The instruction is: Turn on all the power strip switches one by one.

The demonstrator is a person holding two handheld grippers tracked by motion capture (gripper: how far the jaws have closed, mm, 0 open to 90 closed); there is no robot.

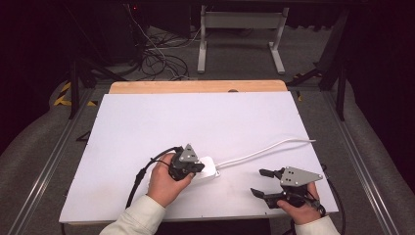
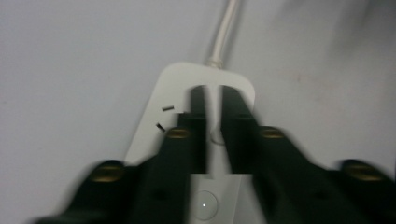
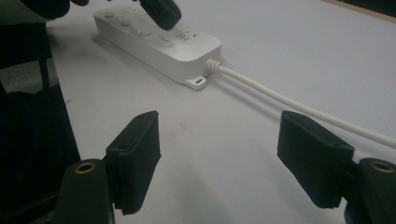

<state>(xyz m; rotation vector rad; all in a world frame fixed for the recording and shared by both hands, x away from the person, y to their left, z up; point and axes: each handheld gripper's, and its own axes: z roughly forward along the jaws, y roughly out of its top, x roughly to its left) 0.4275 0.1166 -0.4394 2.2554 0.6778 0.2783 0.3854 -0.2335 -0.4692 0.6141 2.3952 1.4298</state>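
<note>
A white power strip [image 1: 210, 164] lies flat on the white board [image 1: 195, 117], and its white cable [image 1: 264, 151] runs off to the right. My left gripper [image 1: 198, 168] is tilted down onto the strip's top. In the left gripper view its jaws [image 2: 213, 100] stand nearly together, with nothing between them, over the strip [image 2: 182, 84] and its slots. A round button [image 2: 205, 204] sits below them. My right gripper [image 1: 260, 182] rests open near the front edge, to the right of the strip. Its jaws [image 3: 219, 154] stand wide apart, facing the strip [image 3: 187, 51] and the cable [image 3: 289, 103].
The board's wooden far edge [image 1: 195, 86] shows beyond the white sheet. Metal rails [image 1: 49, 161] run along both sides of the table. A white table frame [image 1: 240, 29] and loose cables [image 1: 156, 56] lie on the floor behind.
</note>
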